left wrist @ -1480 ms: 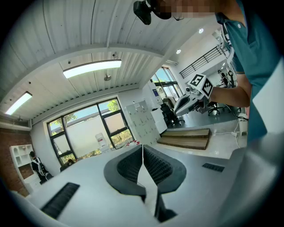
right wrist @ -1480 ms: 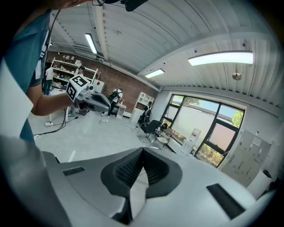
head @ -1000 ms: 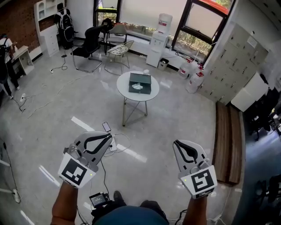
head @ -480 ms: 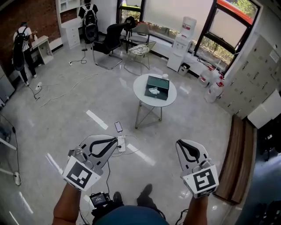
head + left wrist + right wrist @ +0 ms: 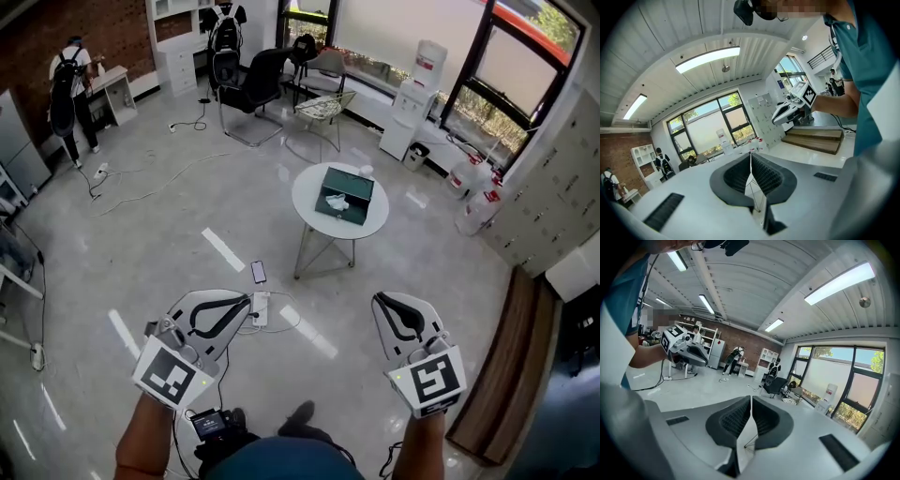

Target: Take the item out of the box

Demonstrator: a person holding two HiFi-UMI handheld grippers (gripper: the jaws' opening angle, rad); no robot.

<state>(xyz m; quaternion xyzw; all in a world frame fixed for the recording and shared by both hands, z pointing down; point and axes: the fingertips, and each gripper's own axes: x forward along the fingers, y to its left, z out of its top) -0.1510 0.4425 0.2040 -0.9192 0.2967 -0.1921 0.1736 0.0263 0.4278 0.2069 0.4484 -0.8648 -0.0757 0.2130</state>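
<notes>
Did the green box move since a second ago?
No. The green box still lies mid-top on the round table, which stands as before near the water dispenser; only the camera's view shifted.

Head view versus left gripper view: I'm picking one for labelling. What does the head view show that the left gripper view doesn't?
Only the head view: the green box with a white item inside, and a phone on the floor. Only the left gripper view: ceiling lights and the left tool's shut jaws close up. Both: the right tool, the water dispenser and the windows.
</notes>
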